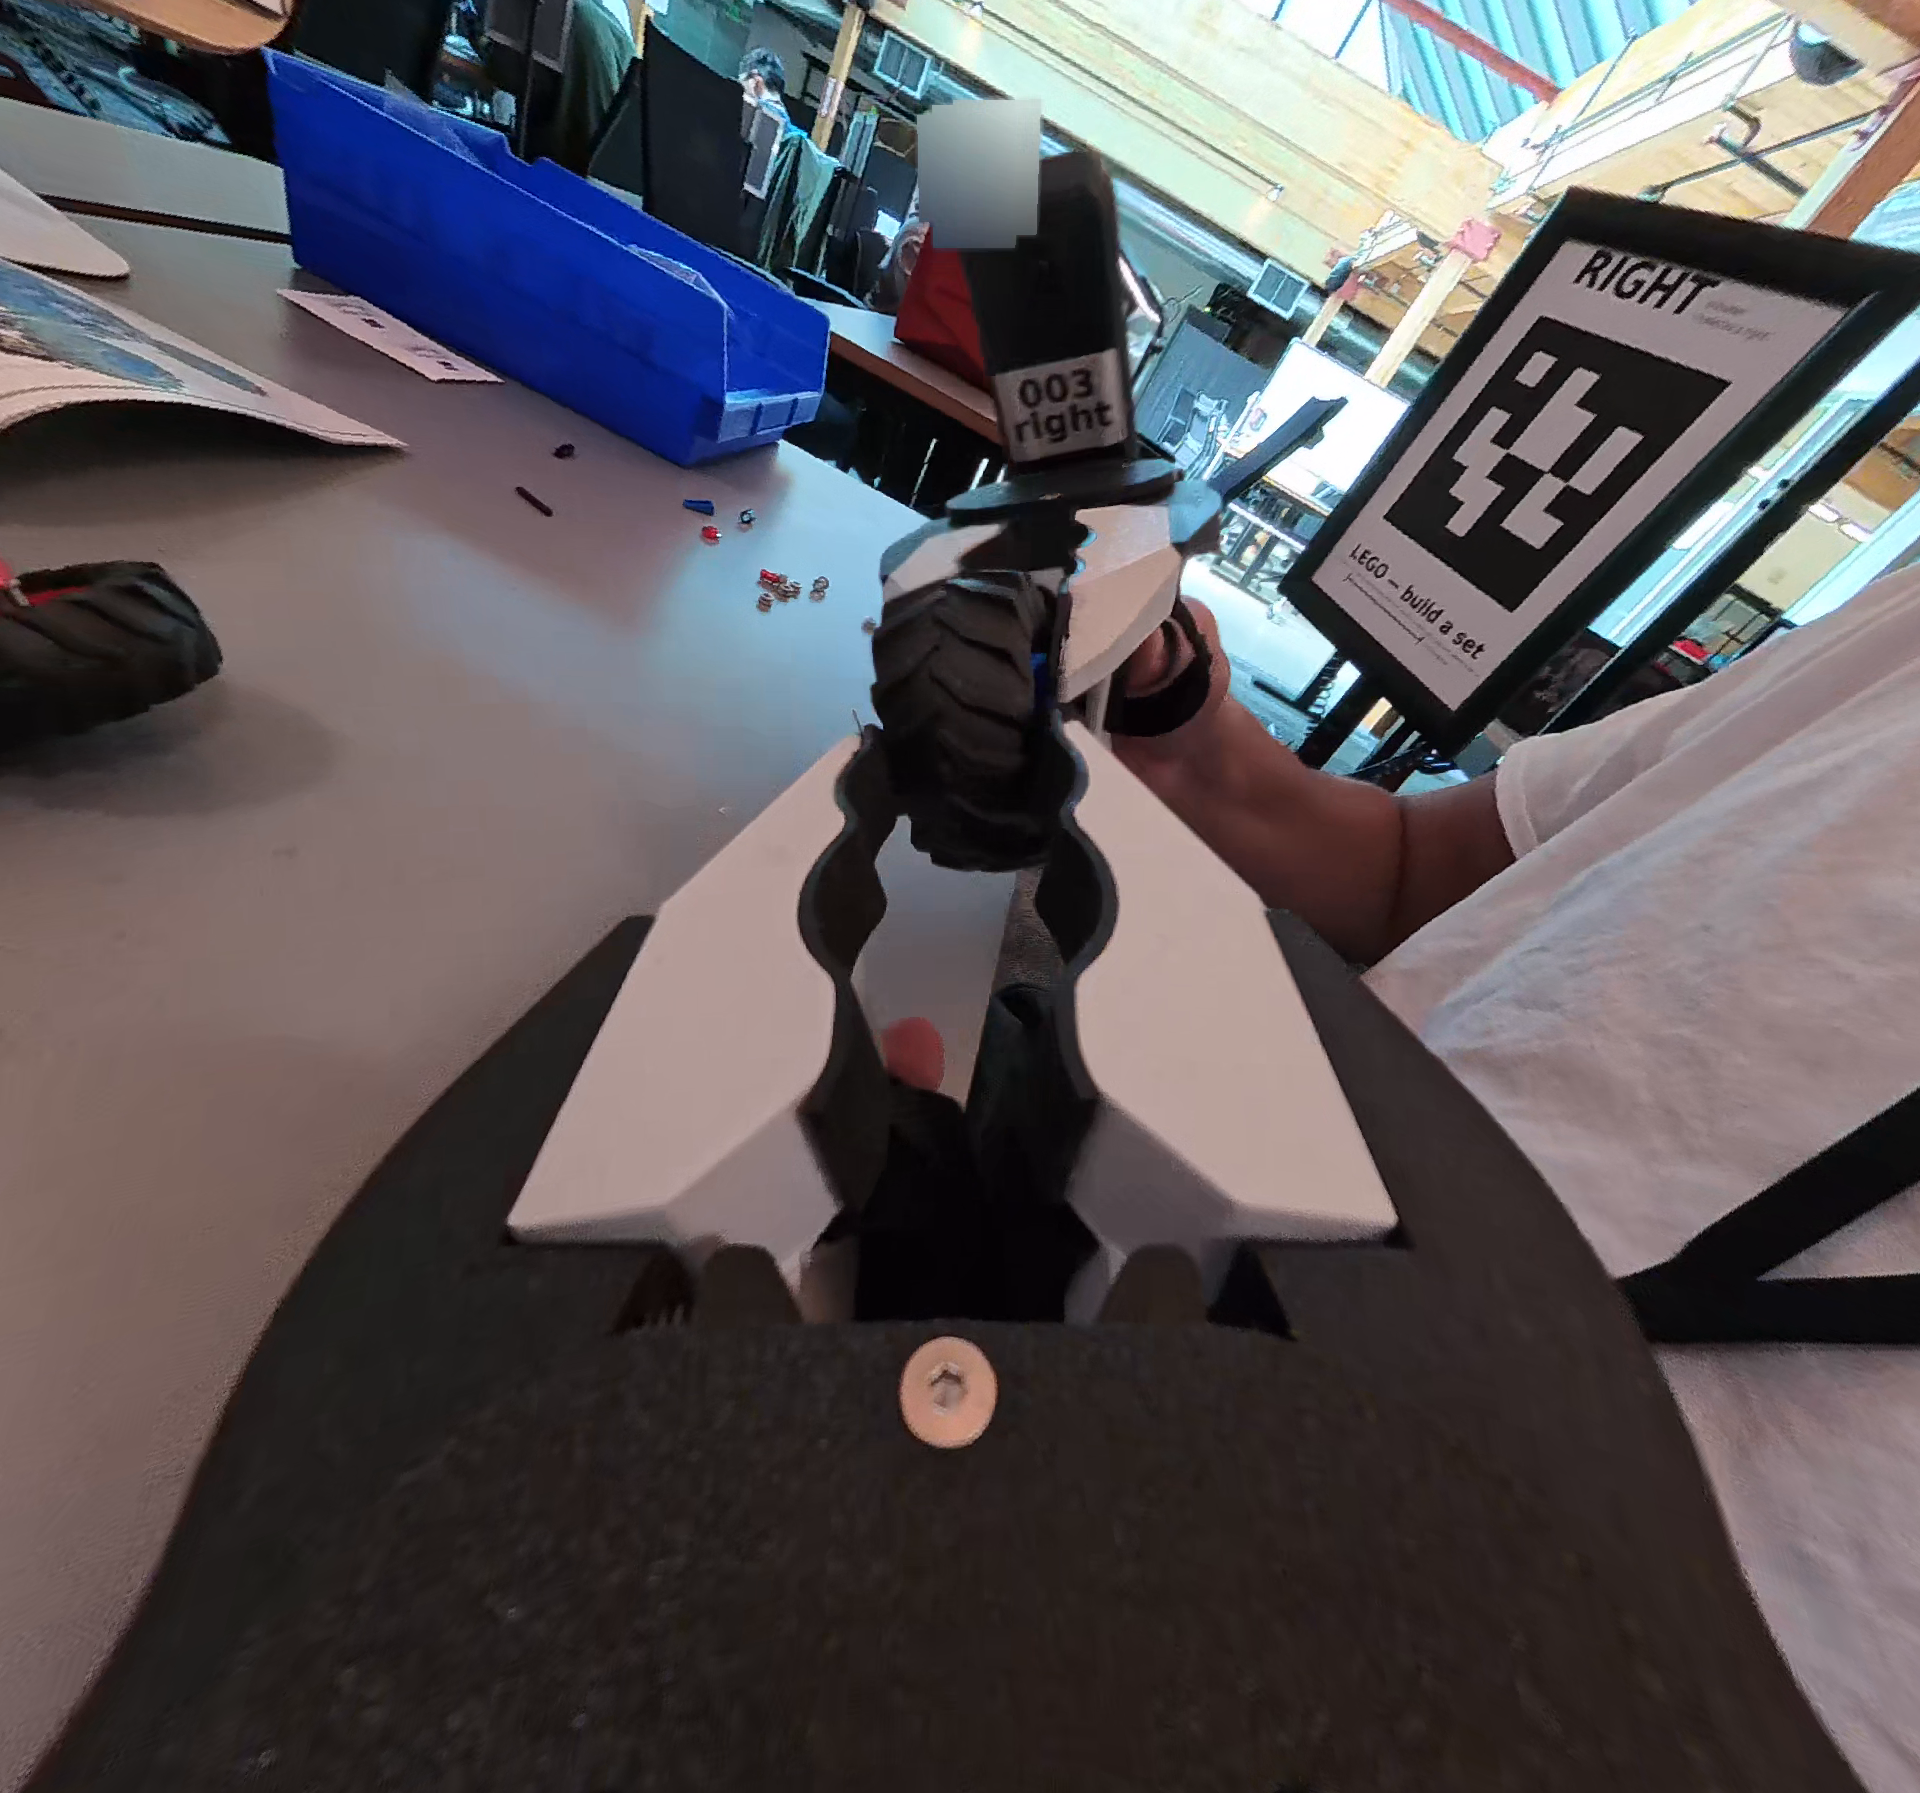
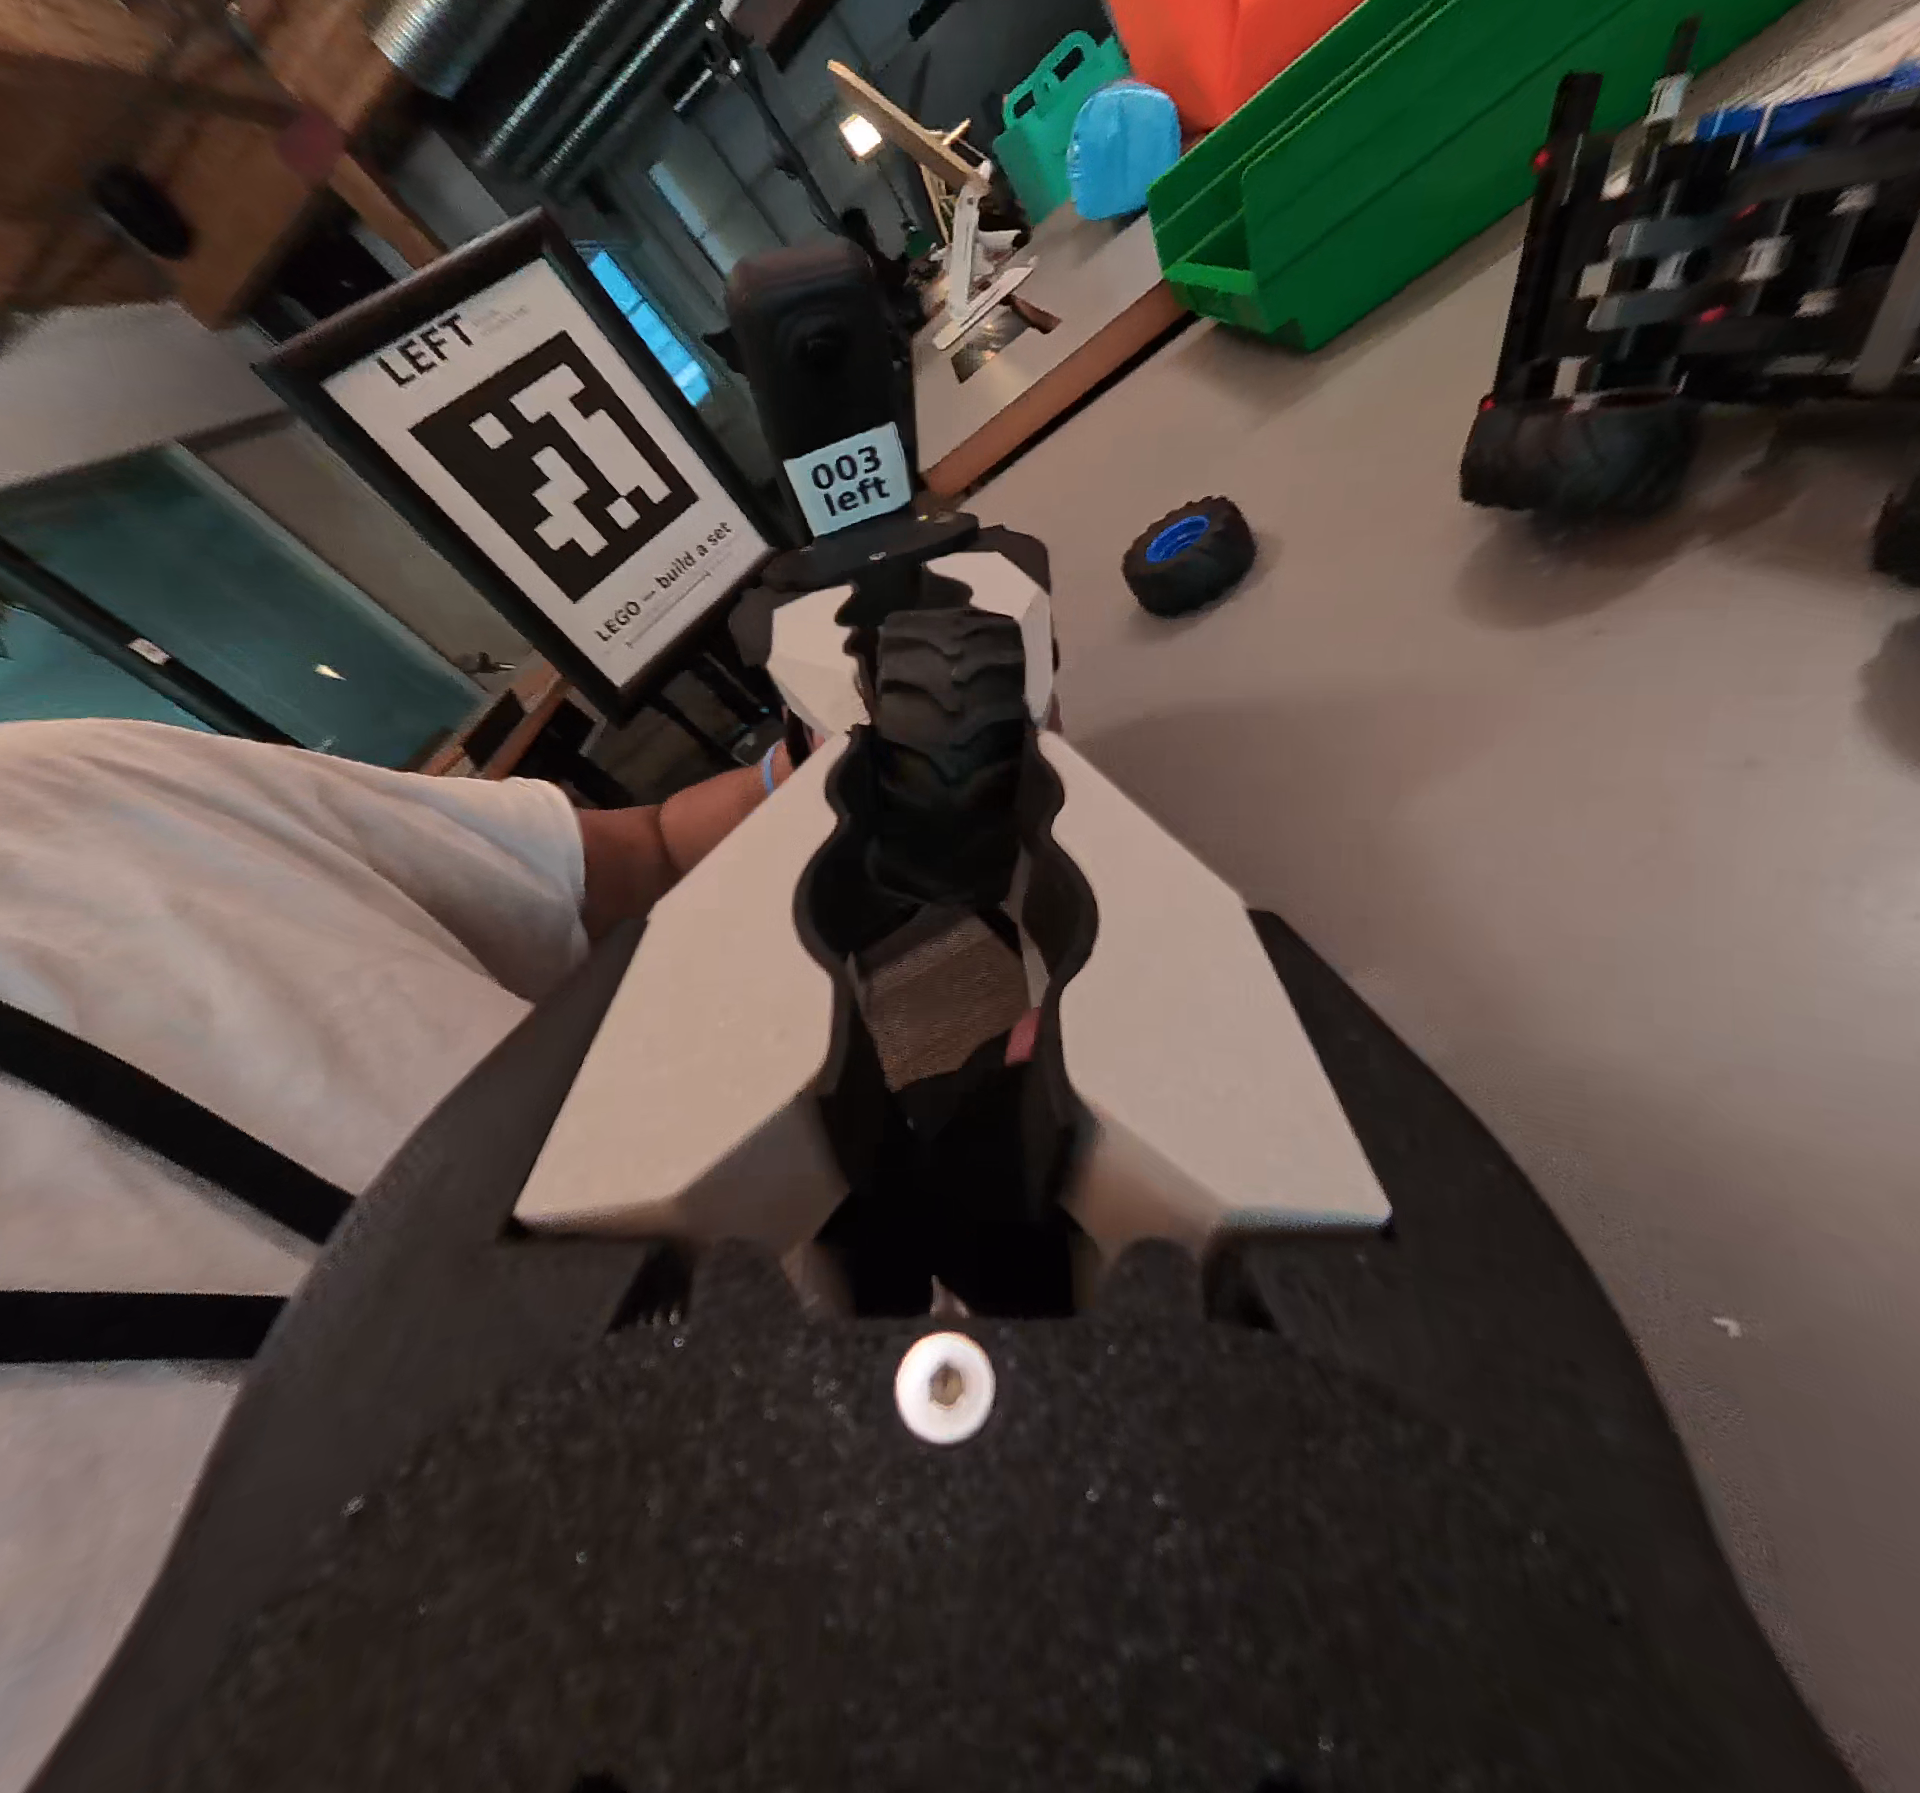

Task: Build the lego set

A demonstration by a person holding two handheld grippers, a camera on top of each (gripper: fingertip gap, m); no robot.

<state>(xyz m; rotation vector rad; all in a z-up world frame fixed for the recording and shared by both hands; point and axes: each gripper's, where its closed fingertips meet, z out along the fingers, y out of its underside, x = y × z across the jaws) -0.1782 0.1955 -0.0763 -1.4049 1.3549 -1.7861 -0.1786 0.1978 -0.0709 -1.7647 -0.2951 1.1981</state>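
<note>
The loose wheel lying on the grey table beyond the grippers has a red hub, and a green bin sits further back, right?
Not quite: the loose wheel has a blue hub, not red. The right wrist view shows it lying on the grey table, with the green bin further back, as you said.

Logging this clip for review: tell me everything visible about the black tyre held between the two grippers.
The black tyre looks like soft rubber with a deep chevron tread. It is held in mid-air above the grey table, tread edge toward each camera. The left gripper pinches it at its fingertips, and the right gripper grips it from the opposite side, so both touch it at once. A bit of blue shows at its side in the left wrist view; whether that is a rim is unclear.
</note>
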